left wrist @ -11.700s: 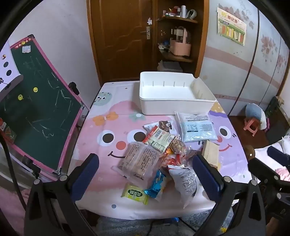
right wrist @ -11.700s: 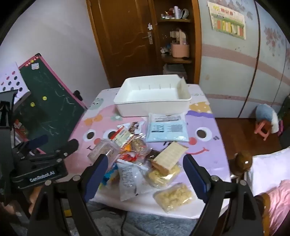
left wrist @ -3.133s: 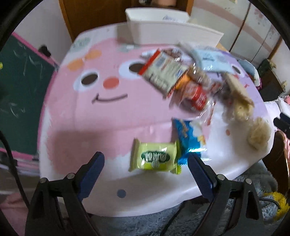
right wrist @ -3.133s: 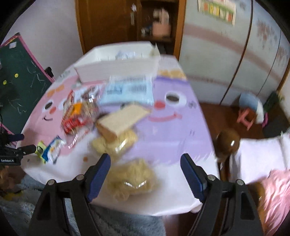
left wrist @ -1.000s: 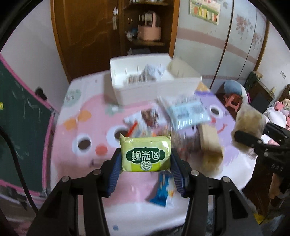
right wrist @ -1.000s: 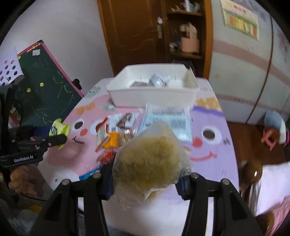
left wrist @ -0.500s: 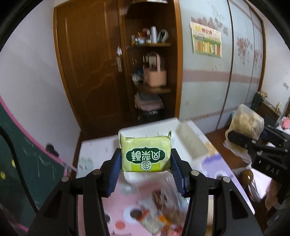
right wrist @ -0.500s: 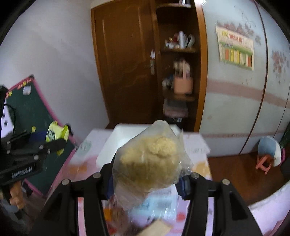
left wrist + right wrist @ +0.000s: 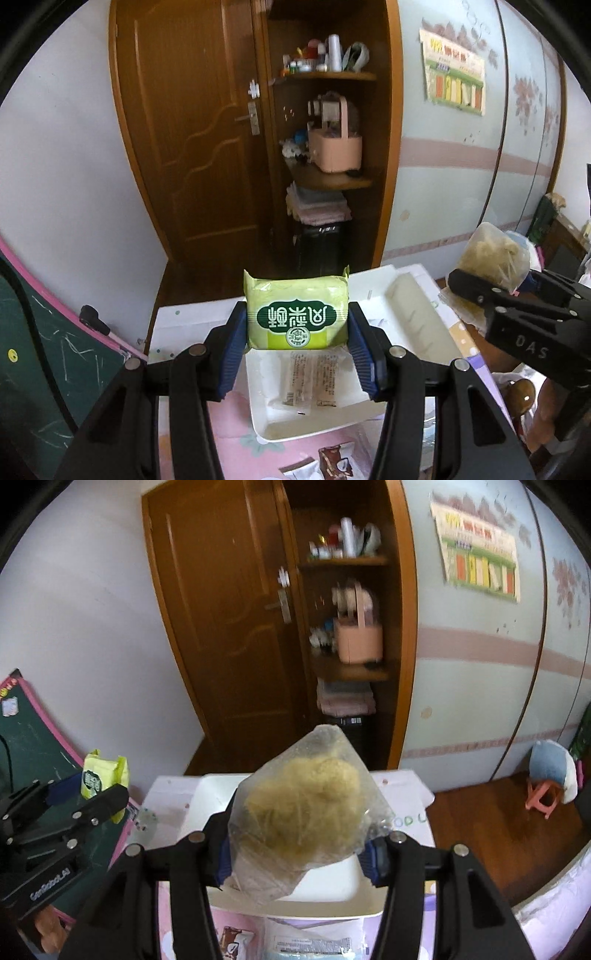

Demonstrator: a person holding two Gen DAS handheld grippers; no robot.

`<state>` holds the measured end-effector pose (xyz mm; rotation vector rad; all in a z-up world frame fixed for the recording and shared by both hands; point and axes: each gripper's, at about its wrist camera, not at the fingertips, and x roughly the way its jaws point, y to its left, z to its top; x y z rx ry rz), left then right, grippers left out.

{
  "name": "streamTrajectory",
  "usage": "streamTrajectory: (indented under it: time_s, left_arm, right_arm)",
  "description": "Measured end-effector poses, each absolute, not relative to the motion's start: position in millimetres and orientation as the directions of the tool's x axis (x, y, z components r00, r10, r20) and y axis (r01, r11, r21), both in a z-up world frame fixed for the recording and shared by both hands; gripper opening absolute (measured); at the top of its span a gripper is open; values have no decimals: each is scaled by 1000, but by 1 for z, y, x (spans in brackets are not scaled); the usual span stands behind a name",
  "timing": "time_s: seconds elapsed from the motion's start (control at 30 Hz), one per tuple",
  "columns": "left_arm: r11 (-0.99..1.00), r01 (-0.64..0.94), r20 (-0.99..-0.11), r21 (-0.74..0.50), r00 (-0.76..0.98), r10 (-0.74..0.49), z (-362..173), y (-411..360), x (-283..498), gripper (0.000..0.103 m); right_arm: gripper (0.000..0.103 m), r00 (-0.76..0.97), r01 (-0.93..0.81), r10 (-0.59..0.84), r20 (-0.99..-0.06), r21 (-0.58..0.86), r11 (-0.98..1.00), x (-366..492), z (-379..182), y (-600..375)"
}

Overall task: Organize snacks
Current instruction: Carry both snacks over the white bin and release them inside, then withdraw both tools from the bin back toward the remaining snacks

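Note:
My left gripper [image 9: 297, 332] is shut on a green snack packet [image 9: 297, 314], held just above the near part of the white bin [image 9: 406, 306]. A clear packet of bars [image 9: 312, 376] lies inside the bin. My right gripper [image 9: 299, 845] holds a clear bag of yellow snack [image 9: 306, 805] above the bin [image 9: 332, 882]. Its jaws are opening, with the pads still against the bag. In the left wrist view the right gripper [image 9: 491, 291] and its bag [image 9: 487, 251] hang at the right. The left gripper [image 9: 85, 794] shows at the left of the right wrist view.
The bin stands at the far end of a pink cartoon table cover [image 9: 236, 443]. Loose snack packets [image 9: 332, 465] lie in front of it. A green blackboard [image 9: 37, 350] leans at the left. Behind are a wooden door [image 9: 207, 147] and a shelf with a pink basket [image 9: 334, 155].
Both grippers have risen and moved forward over the table with their packets, from above the loose snacks to above the white bin. The grips look unchanged.

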<state>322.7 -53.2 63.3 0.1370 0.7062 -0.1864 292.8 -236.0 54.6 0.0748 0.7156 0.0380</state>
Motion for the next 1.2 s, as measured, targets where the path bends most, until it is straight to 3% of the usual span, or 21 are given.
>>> streamTrajectory:
  time_s: [0.1, 0.2, 0.23, 0.37, 0.5, 0.77, 1.2]
  left_arm:
    - [973, 222, -664, 69, 738, -121, 45, -57, 336, 60]
    - [972, 221, -678, 81, 727, -109, 32, -59, 343, 96]
    - [973, 213, -678, 90, 729, -97, 29, -59, 345, 98]
    - [970, 215, -687, 109, 722, -83, 18, -55, 344, 98]
    - [972, 209, -695, 110, 715, -75, 13, -51, 341, 98]
    - [975, 201, -695, 91, 714, -82, 23, -39, 319, 98]
    - [959, 260, -629, 110, 765, -136, 86, -33, 220, 98]
  right_arm:
    - [55, 721, -23, 81, -688, 93, 995, 306, 32, -234]
    - [57, 700, -41, 99, -707, 99, 994, 311, 17, -230]
    - [58, 696, -41, 98, -711, 97, 994, 312, 15, -228]
    - [75, 705, -36, 73, -705, 67, 997, 314, 10, -224]
    - [83, 724, -31, 64, -687, 60, 998, 313, 14, -223]
    - [83, 713, -40, 64, -698, 51, 998, 294, 24, -221]
    - [83, 742, -68, 34, -669, -25, 997, 205, 77, -208]
